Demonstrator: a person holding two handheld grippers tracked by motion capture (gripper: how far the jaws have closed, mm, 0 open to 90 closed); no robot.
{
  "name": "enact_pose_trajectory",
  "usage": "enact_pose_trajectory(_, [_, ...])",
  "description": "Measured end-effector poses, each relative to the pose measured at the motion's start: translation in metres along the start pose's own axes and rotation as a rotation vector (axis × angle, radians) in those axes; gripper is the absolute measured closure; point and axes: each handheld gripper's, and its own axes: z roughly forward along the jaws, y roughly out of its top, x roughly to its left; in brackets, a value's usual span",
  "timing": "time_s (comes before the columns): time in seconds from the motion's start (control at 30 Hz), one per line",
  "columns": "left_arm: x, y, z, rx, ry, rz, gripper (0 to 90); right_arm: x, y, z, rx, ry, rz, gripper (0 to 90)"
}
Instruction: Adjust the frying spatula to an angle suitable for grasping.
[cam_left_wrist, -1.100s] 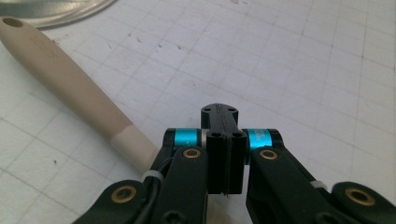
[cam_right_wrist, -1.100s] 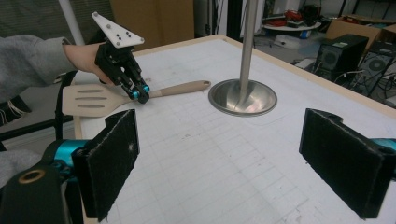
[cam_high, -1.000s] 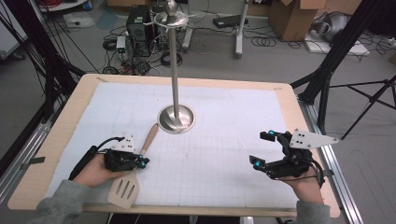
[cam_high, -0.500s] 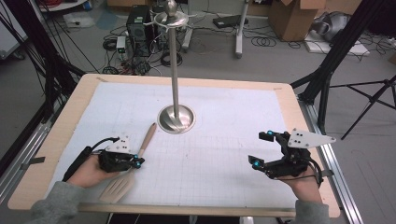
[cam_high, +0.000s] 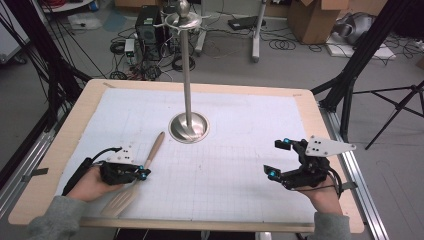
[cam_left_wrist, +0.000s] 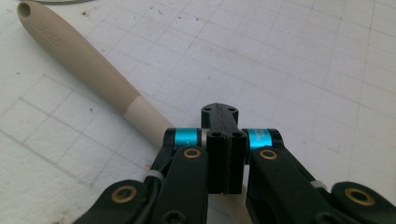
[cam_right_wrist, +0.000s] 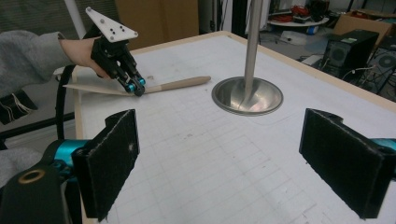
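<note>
From above, the left gripper (cam_high: 142, 172) has its jaws clamped on the neck of a wooden spatula (cam_high: 137, 177) at the near left of the table (cam_high: 60, 150), handle pointing toward the stand (cam_high: 188, 125) in the middle. The blade looks lifted a little off the mat, though I can't be sure. The right gripper (cam_high: 278, 159) rests at the near right, jaws apart and empty.

In the left gripper view, the jaws are together over the spatula (cam_left_wrist: 88, 67), just below its thicker handle.

In the right gripper view, the wide-open pads (cam_right_wrist: 114, 158) frame the stand (cam_right_wrist: 247, 95) and the left gripper (cam_right_wrist: 136, 87) holding the spatula (cam_right_wrist: 177, 84).

This looks like the pick-up step. Next, I'd guess, comes a lift toward the hooks on top of the stand, which calls for a steady grip so the spatula doesn't swing.
</note>
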Motion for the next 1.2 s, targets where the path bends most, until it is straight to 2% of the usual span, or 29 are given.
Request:
enact_pose_trajectory(0.1, [0.004, -0.005, -0.006, -0.009, 0.008, -0.029, 89.9, -0.001, 0.001, 0.003, -0.001, 0.008, 0.001, 11.2])
enact_pose_trajectory(0.4, [0.013, -0.021, -0.022, -0.020, 0.024, -0.053, 89.9, -0.004, 0.003, 0.011, 0.001, 0.026, -0.004, 11.2])
enact_pose_trajectory(0.57, [0.014, -0.019, -0.022, -0.015, 0.032, -0.071, 89.8, -0.004, 0.004, 0.018, 0.019, 0.039, -0.007, 11.2])
enact_pose_trajectory(0.7, [0.021, -0.014, -0.029, -0.085, 0.059, -0.097, 89.8, -0.002, 0.004, 0.020, 0.024, 0.043, -0.012, 11.2])
enact_pose_trajectory(0.77, [0.026, -0.012, -0.031, -0.103, 0.095, -0.114, 89.7, -0.002, 0.004, 0.019, 0.027, 0.038, -0.012, 11.2])
enact_pose_trajectory(0.8, [0.031, -0.011, -0.030, -0.102, 0.119, -0.138, 89.6, -0.002, 0.004, 0.018, 0.028, 0.037, -0.012, 11.2])
enact_pose_trajectory(0.87, [0.039, -0.012, -0.027, -0.097, 0.132, -0.174, 89.7, -0.001, 0.002, 0.017, 0.034, 0.031, -0.010, 11.2])
enact_pose_trajectory(1.2, [0.054, -0.013, -0.019, -0.069, 0.151, -0.215, 89.7, 0.002, -0.002, 0.006, 0.033, 0.009, 0.000, 11.2])
